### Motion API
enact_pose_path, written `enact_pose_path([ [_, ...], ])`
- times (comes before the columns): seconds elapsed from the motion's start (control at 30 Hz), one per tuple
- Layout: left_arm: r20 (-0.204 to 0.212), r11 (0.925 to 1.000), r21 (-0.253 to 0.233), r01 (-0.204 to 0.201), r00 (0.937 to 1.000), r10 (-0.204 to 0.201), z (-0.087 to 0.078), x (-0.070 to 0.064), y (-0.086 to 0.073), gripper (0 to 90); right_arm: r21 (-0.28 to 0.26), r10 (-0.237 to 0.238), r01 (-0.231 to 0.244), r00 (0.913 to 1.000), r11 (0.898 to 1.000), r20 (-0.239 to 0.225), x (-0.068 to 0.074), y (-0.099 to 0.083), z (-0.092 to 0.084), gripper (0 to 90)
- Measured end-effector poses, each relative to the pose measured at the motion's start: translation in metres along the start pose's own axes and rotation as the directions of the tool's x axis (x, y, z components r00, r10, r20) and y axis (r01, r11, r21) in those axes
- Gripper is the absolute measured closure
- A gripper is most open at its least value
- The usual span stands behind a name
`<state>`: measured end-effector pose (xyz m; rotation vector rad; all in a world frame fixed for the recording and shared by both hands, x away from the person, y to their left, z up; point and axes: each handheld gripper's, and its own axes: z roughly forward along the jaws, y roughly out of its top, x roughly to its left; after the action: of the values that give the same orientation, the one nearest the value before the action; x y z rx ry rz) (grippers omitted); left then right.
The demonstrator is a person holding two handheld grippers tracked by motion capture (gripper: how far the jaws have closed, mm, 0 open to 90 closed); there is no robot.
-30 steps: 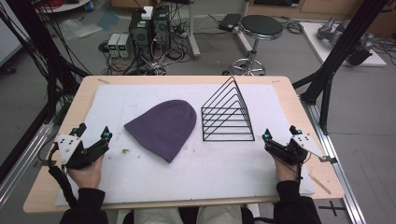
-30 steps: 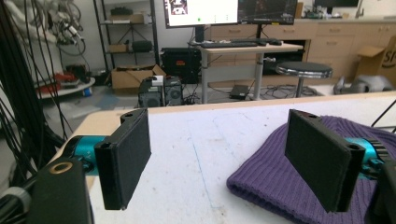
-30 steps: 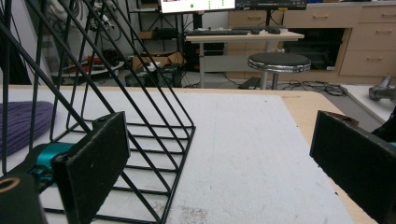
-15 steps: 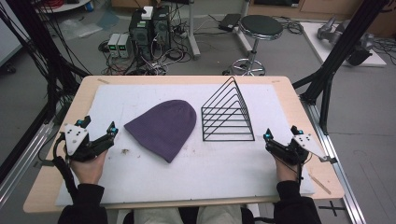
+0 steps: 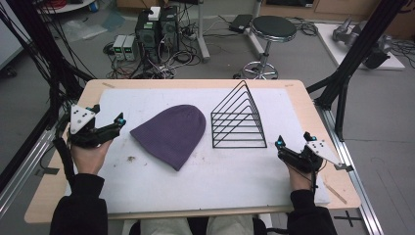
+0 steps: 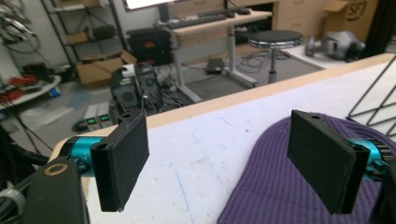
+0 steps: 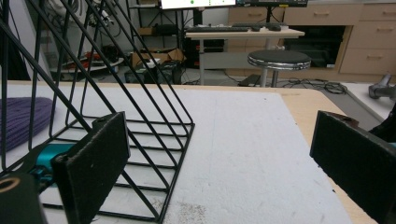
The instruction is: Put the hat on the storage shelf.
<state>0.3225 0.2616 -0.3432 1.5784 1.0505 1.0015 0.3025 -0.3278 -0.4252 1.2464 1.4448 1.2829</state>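
Now the left gripper [image 5: 105, 128], jaws wide apart and empty, sits just beside the purple hat [image 5: 171, 133] on the desk [image 5: 303, 98], so it should grab the hat's near edge gently.

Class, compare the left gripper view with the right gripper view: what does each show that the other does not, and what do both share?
Left gripper view: the open left tongs above the edge of the purple hat, plus computer boxes on the floor beyond the table.

Right gripper view: the open right tongs, with the black wire rack close up at the left, and wooden drawers behind.

Both share: the white mat, the hat, part of the rack, and the round black stool.
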Motion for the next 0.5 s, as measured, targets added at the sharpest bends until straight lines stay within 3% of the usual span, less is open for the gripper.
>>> enact_pose_path([
  [0.37, 0.057, 0.9987, 0.036, -0.037, 0.9978, 0.035, 0.013, 0.008, 0.024, 21.0, 0.009, -0.013, 0.013, 0.9999, 1.0, -0.007, 0.002, -0.001, 0.002, 4.1],
  [0.5, 0.098, 0.9951, 0.065, -0.075, 0.9928, 0.068, 0.02, 0.006, 0.035, 20.8, 0.009, -0.02, 0.02, 0.9998, 1.0, -0.008, 0.003, -0.001, 0.002, 4.1],
])
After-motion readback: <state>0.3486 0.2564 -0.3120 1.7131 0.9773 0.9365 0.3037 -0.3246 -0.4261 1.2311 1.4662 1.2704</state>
